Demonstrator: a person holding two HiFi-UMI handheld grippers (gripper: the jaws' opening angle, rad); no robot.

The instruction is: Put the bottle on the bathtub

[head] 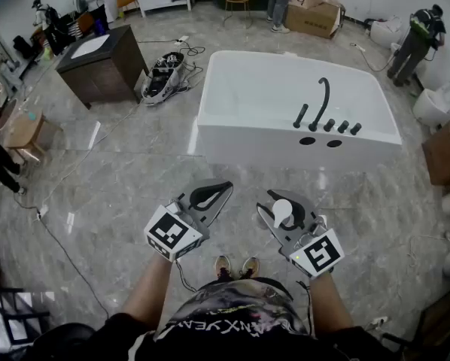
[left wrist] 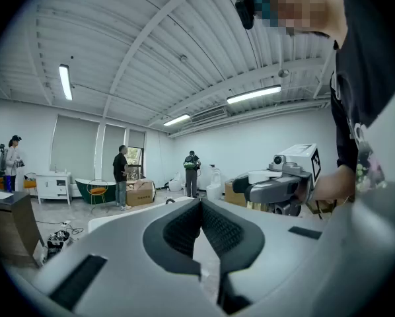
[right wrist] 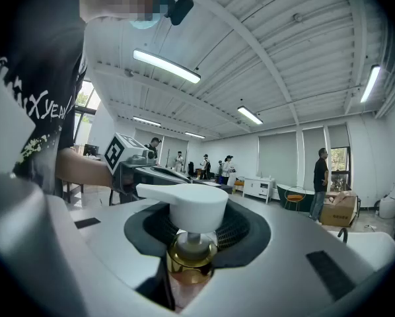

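The person stood on the grey marble floor [head: 120, 171] on the near side of the white bathtub [head: 285, 138], with a hand-held gripper in each hand, both raised at waist height and well apart from the tub.

The right hand-held gripper [head: 285, 200] was pinching the bottle [head: 283, 210] by its neck. In the right gripper view the dark pads sat on either side of the gold collar, and the white pump head [right wrist: 189, 205] stood above the jaws with its spout pointing left. The bottle's body below the jaws could hardly be seen.

The left hand-held gripper [head: 223, 189] had its jaws pressed together; in the left gripper view the ribbed pads met at the tip with nothing between them. It was held just left of the right one, the two not touching.

On the tub's near right rim stood a curved black faucet [head: 322, 100] with a row of black knobs beside it. A dark cabinet [head: 108, 66] stood far to the left, and a cardboard box [head: 313, 17] lay beyond the tub.
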